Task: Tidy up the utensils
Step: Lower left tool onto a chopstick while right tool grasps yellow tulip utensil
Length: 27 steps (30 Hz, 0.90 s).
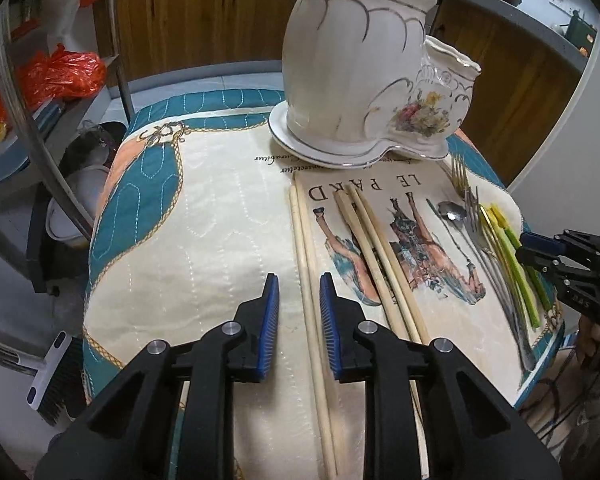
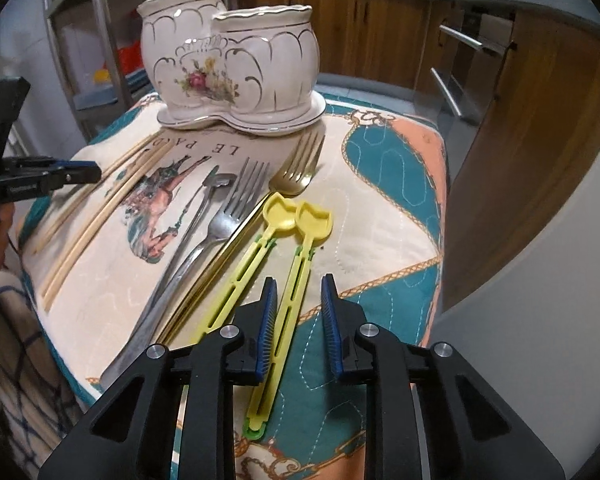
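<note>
Right wrist view: my right gripper (image 2: 299, 295) is partly open, gripping nothing, straddling the nearer yellow-green spoon (image 2: 292, 300). Slotted handle, long axis runs away from me, bowl far end. Open cloth to its right. Left gripper (image 1: 299, 293) partly open over a chopstick (image 1: 306, 280), not clamped.

Both claws (image 1: 299, 294) (image 2: 299, 296) ajar, empty.

Table's got a quilted teal-and-cream cloth (image 2: 380, 168). Ceramic holder (image 2: 236, 64) sits at the back; in front of it, chopsticks (image 2: 100, 208), forks (image 2: 240, 200), yellow spoons (image 2: 292, 240).
</note>
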Each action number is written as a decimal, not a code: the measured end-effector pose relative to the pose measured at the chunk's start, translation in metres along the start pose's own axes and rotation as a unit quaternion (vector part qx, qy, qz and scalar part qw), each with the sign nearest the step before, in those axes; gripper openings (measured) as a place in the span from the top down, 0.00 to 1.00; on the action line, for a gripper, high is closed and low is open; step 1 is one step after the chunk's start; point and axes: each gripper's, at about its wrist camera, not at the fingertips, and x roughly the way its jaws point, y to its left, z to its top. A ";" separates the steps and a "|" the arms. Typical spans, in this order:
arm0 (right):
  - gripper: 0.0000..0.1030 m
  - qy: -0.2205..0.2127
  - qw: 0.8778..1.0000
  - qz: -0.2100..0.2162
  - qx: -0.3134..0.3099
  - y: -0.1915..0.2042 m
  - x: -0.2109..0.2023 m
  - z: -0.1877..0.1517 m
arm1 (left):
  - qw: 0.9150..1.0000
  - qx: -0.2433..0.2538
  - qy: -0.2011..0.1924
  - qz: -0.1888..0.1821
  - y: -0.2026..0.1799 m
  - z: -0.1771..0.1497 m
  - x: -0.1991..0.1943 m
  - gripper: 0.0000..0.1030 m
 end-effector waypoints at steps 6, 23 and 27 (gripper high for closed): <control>0.77 0.014 1.000 -0.003 -0.014 0.002 0.003 0.004 | 1.000 -0.008 0.008 -0.013 0.008 0.005 0.004 0.79; 0.78 0.062 0.998 0.012 -0.022 -0.001 0.007 0.015 | 0.997 -0.040 0.032 -0.055 0.031 0.014 0.014 0.82; 0.78 0.080 0.996 0.014 -0.028 -0.001 0.008 0.018 | 0.996 -0.040 0.042 -0.063 0.035 0.015 0.015 0.82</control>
